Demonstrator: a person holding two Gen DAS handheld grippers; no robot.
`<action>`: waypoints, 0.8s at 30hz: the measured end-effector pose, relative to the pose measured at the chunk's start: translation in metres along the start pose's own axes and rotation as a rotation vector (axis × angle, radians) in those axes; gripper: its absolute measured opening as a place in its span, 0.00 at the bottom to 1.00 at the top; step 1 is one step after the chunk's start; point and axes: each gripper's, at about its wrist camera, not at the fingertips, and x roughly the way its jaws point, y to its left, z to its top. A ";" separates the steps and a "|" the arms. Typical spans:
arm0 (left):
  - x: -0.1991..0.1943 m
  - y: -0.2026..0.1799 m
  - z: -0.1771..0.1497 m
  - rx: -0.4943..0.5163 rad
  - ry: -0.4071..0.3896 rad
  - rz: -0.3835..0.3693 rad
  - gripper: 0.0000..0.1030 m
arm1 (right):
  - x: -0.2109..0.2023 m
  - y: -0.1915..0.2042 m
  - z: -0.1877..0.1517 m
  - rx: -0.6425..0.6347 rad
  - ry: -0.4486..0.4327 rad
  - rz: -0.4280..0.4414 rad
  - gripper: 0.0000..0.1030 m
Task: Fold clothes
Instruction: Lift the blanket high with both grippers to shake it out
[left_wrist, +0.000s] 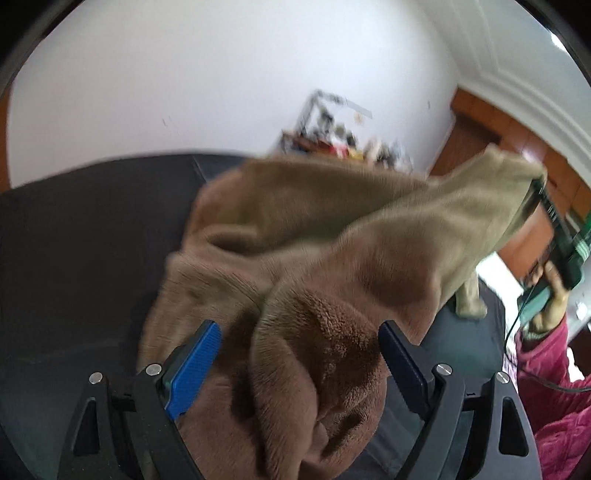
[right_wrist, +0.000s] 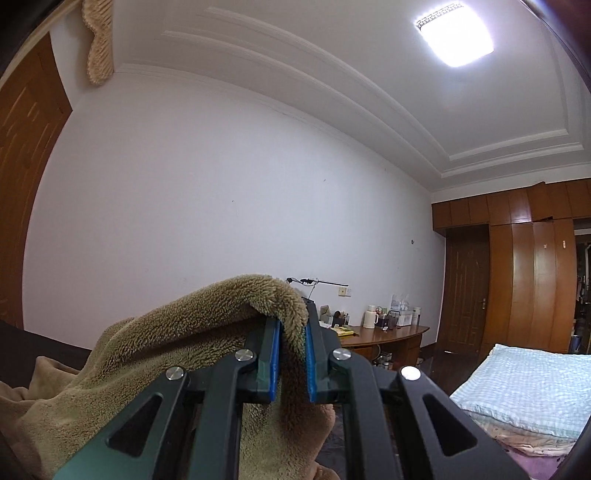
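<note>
Fleece garment (right_wrist: 207, 343) in right hand-held gripper (right_wrist: 291, 325)

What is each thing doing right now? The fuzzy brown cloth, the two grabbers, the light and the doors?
Cloth: rumpled, unfolded, one end lifted off the dark surface.
Right gripper: shut on the cloth's edge, holding it up.
Left gripper: open, cloth bunched between its fingers.
Ceiling light: on.
Door: closed.
Wardrobe: doors closed.
</note>
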 end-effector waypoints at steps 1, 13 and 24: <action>0.007 -0.004 -0.002 0.012 0.030 -0.015 0.81 | -0.001 -0.003 0.000 0.005 -0.011 -0.006 0.12; 0.004 -0.061 -0.028 0.093 0.030 -0.061 0.18 | 0.010 -0.036 -0.003 0.050 -0.017 -0.065 0.12; -0.157 -0.086 0.016 0.113 -0.560 0.198 0.16 | -0.021 -0.023 0.059 0.082 -0.206 -0.086 0.12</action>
